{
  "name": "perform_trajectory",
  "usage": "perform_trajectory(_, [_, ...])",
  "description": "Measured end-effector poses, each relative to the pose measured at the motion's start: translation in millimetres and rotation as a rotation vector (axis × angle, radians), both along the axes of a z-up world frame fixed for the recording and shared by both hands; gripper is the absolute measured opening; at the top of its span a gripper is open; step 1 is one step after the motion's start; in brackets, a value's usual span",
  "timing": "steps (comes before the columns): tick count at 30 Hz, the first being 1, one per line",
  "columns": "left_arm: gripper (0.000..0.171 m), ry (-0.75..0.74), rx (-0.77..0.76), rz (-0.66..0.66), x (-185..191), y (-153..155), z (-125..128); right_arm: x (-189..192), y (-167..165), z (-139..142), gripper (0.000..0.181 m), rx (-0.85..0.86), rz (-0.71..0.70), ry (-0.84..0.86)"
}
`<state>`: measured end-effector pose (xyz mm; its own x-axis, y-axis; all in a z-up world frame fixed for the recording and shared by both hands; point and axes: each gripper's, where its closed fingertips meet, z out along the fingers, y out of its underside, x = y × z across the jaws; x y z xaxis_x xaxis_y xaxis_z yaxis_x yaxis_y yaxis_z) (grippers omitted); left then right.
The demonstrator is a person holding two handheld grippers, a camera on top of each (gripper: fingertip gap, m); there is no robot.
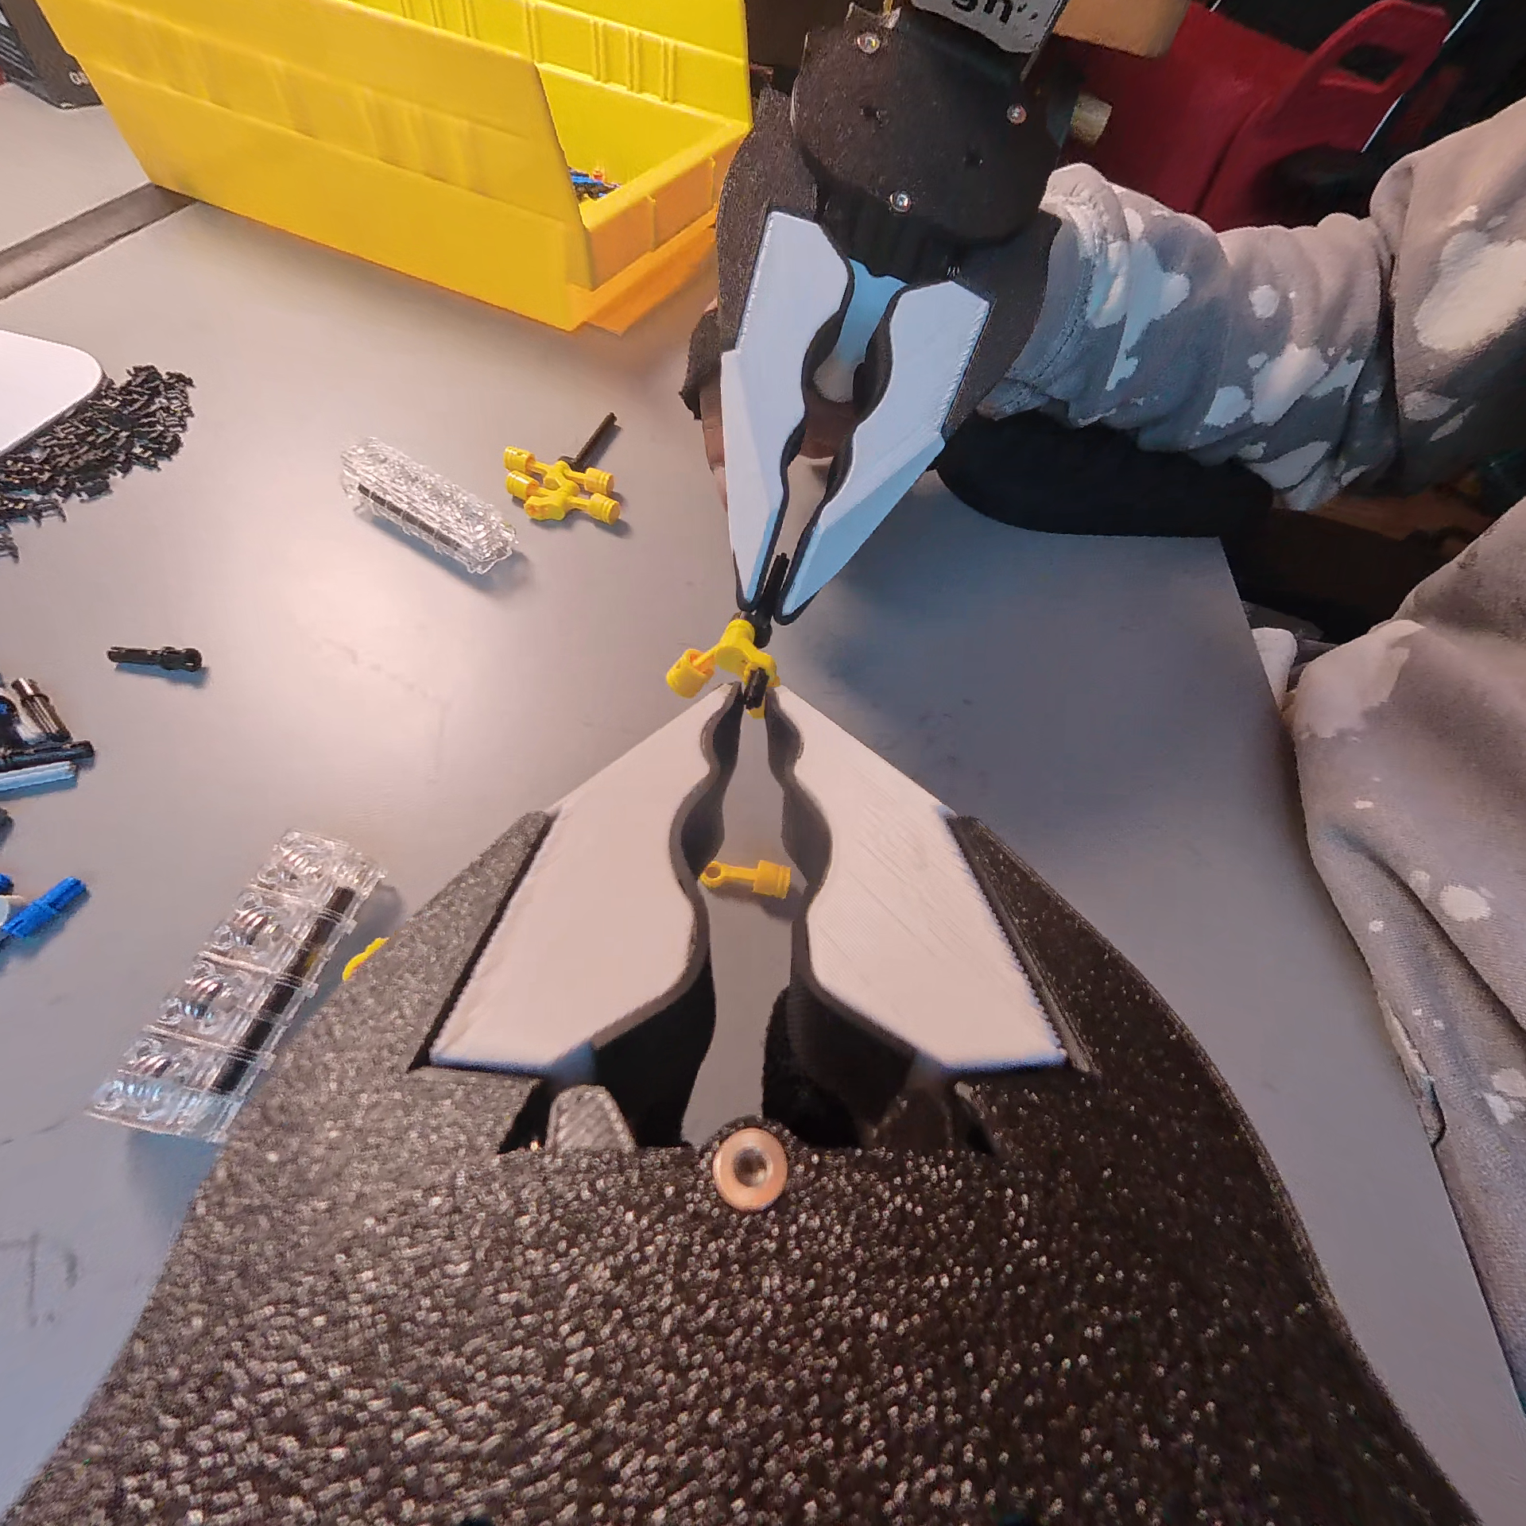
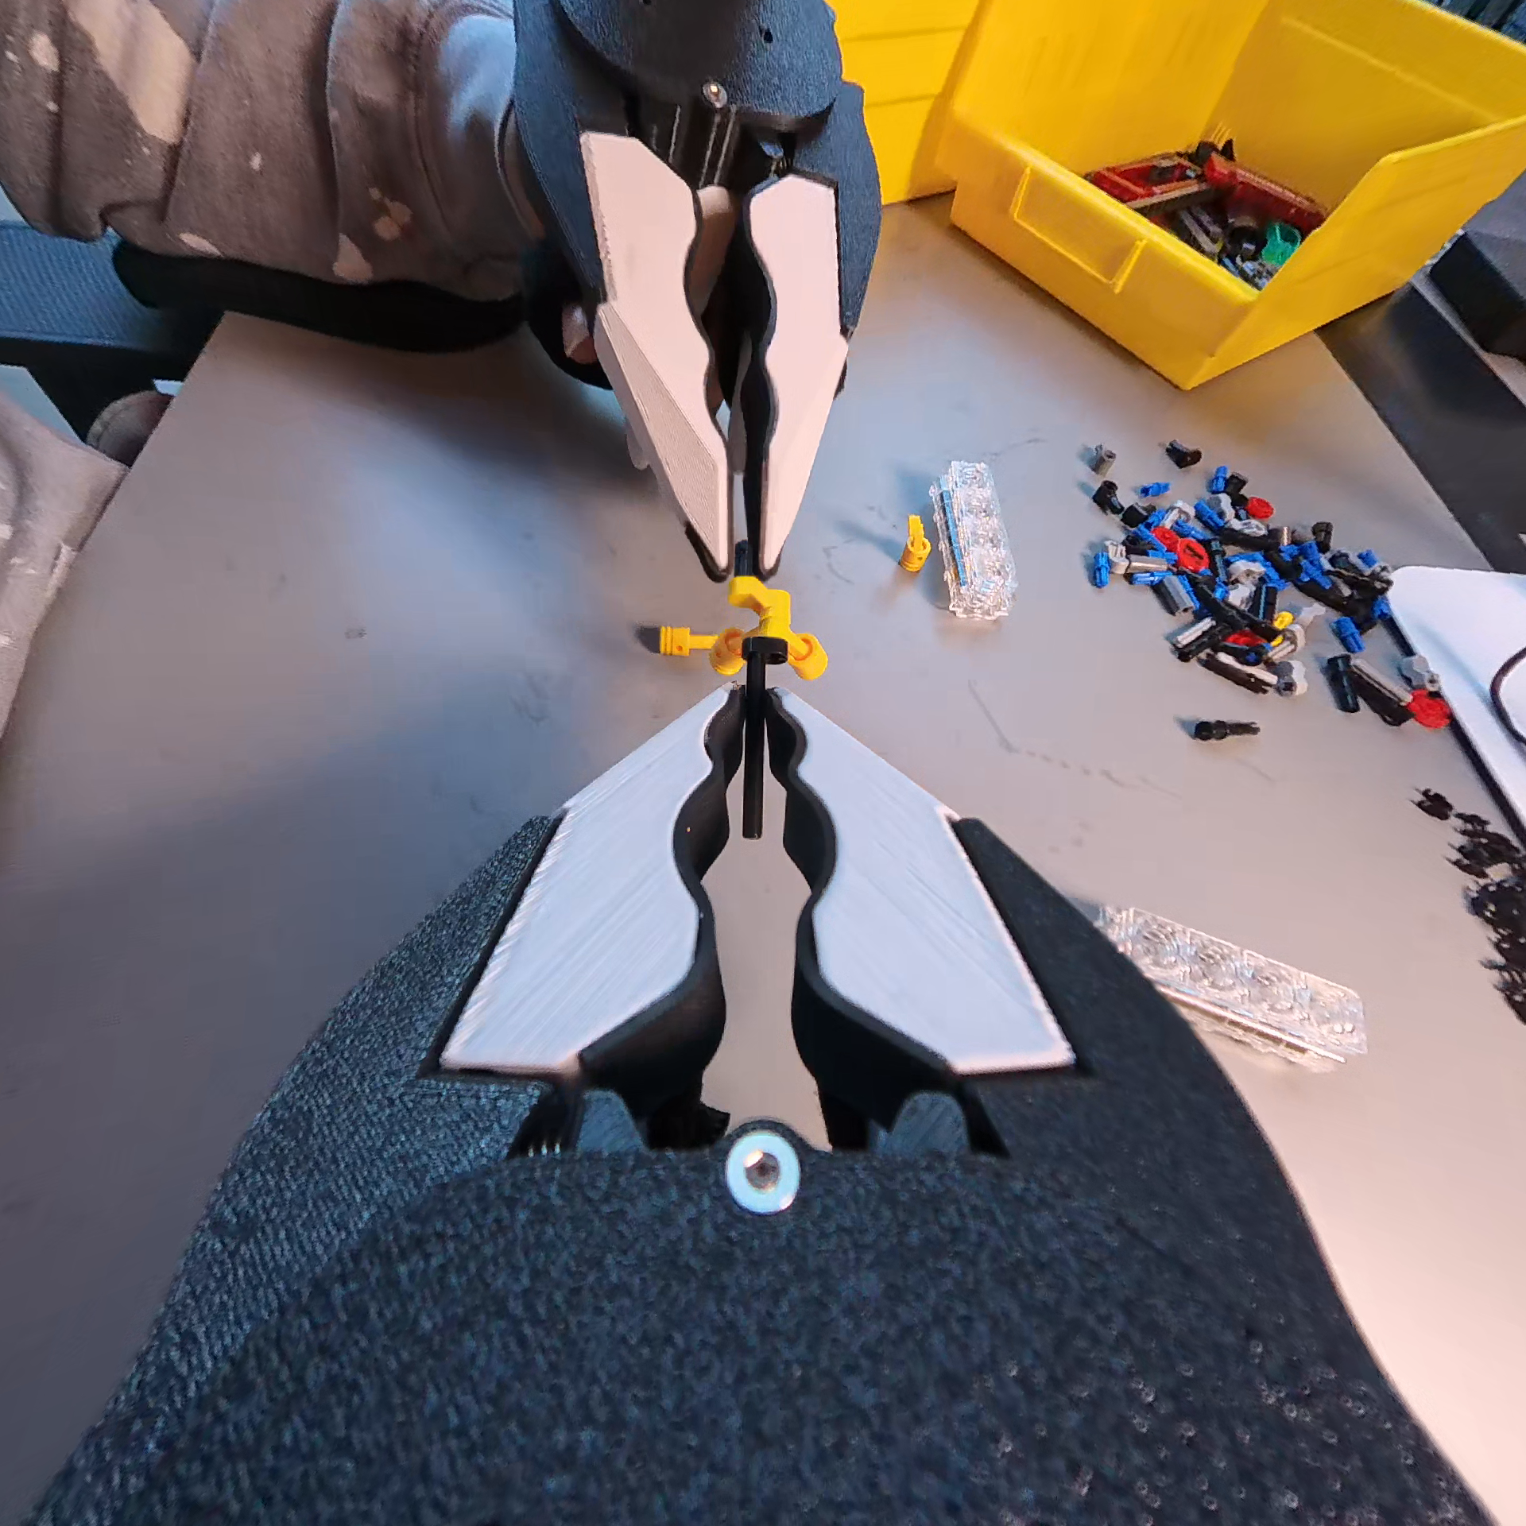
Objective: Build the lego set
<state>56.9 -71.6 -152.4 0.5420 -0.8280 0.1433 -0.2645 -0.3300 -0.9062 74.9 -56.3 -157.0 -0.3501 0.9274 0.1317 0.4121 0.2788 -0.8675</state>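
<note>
A black axle (image 2: 753,743) carrying yellow pistons (image 2: 764,636) is being pinched from both ends above the table (image 2: 330,661), by the left gripper (image 1: 751,689) and the right gripper (image 2: 750,689), tips pressed together. Beyond the axle, mixed pieces are being held in a yellow bin (image 2: 1239,272). Clear blocks (image 2: 974,537), a loose piston (image 1: 747,875) and scattered pins (image 2: 1272,578) are lying around it.
</note>
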Motion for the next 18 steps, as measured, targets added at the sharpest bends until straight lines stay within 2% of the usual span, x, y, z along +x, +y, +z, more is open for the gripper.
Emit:
perform_trajectory(10, [0.004,-0.063,0.028,-0.015,4,-2,14,-3,-3,1,0.006,0.008,-0.001,0.027])
perform_trajectory(18, [0.004,-0.078,0.026,-0.006,4,0,16,-7,-2,1,0.006,0.023,-0.014,0.043])
